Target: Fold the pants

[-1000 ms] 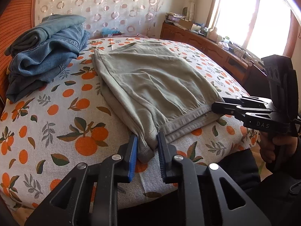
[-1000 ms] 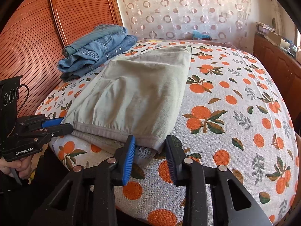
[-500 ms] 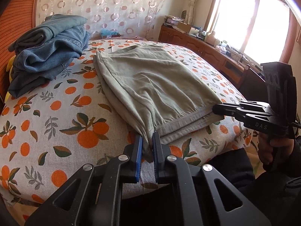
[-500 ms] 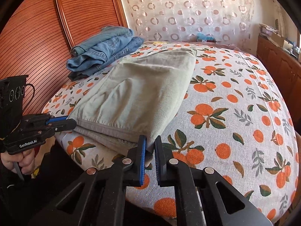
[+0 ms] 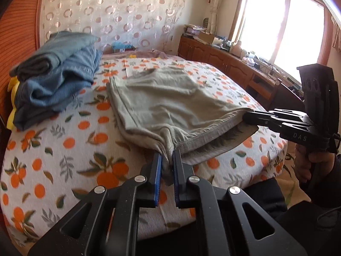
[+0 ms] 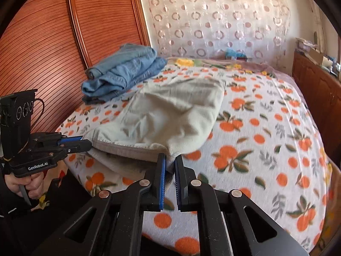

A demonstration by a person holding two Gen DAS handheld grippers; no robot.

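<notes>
pants (image 5: 170,100) showing pale grey-green | bedsheet (image 5: 64,149) showing white with orange fruit, green leaves | jeans (image 5: 59,79) showing blue | gripper pads (image 5: 158,179) showing blue | curtain (image 6: 213,21) showing ringed circles

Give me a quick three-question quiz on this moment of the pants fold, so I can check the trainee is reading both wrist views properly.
1. True or false: the left gripper is shut on a near corner of the grey-green pants.
2. What is the right gripper clamping? A) the stack of blue jeans B) the other near corner of the pants C) the orange-print bedsheet
3. Fill in: the near hem of the pants is ____ the bedsheet, not lying flat on it.

Key
1. True: fabric is pinched between its blue pads.
2. B
3. Lifted off; the hem hangs between the two grippers, with shadow under it.
</notes>
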